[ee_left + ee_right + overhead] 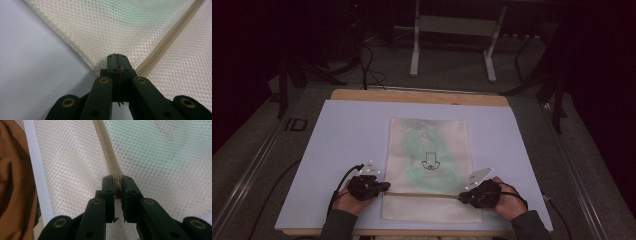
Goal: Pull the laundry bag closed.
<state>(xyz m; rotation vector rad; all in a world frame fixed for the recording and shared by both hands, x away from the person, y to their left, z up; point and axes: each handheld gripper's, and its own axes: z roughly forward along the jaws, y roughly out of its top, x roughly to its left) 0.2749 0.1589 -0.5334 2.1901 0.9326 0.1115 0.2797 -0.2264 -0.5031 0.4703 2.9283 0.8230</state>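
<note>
Mesh bag (428,165) lies low-centre, left gripper (382,186) clenched on its edge, right gripper (464,197) pinching the zipper (110,157), likely to work it.

Held low near the table's front edge, left gripper (382,187) and right gripper (463,196) pointing inward toward each other, jaws pinched closed, hands wrapped around both.

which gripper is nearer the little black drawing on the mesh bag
Right, though only slightly. The right gripper pinches the zipper line at the mesh bag's right edge, below-right of the black drawing. The left gripper grips the left edge, a bit farther off.
</note>
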